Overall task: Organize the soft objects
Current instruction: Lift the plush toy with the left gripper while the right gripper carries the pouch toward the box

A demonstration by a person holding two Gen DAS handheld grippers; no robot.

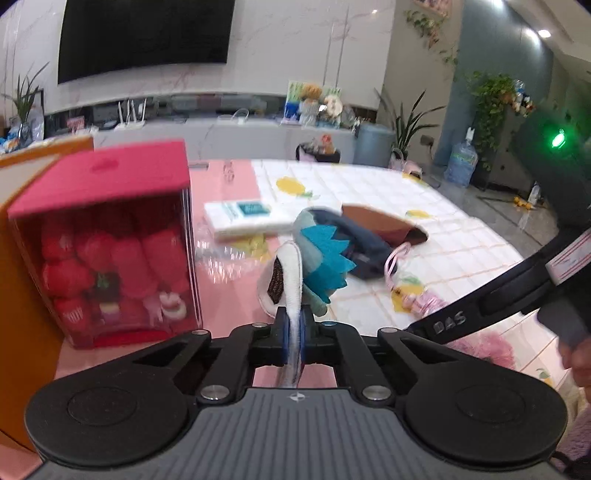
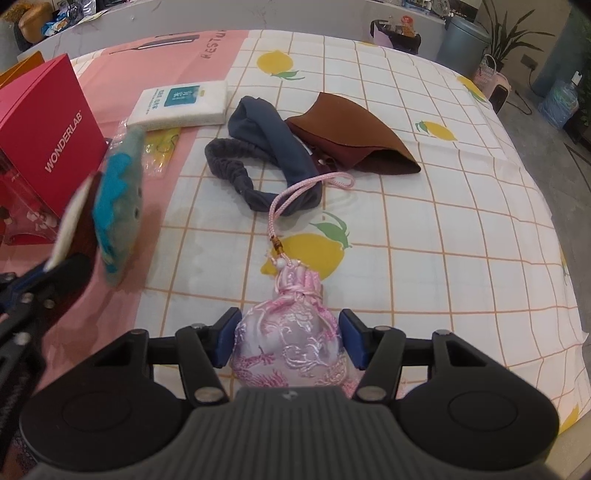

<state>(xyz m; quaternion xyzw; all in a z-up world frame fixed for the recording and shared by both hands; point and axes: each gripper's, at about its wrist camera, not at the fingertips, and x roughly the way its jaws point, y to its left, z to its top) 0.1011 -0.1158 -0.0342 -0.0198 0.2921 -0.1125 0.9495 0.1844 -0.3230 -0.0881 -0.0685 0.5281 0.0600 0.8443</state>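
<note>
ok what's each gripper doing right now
left gripper: shut on the felt toy.
right gripper: fingers around the pink pouch, touching its sides; looks held.

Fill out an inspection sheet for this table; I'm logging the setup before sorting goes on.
Surface: table under lemon-check cloth, pink mat at left.
Job's things: plush toy, pink pouch, blue headband, brown cloth.
Clutter: red box, tissue pack, clear wrapper.
Grippers: left claw shut on plush toy's white edge; right claw straddles pouch, contact unclear.
Cables: nothing seen.
Surroundings: wall TV, plants, water bottle.
</note>
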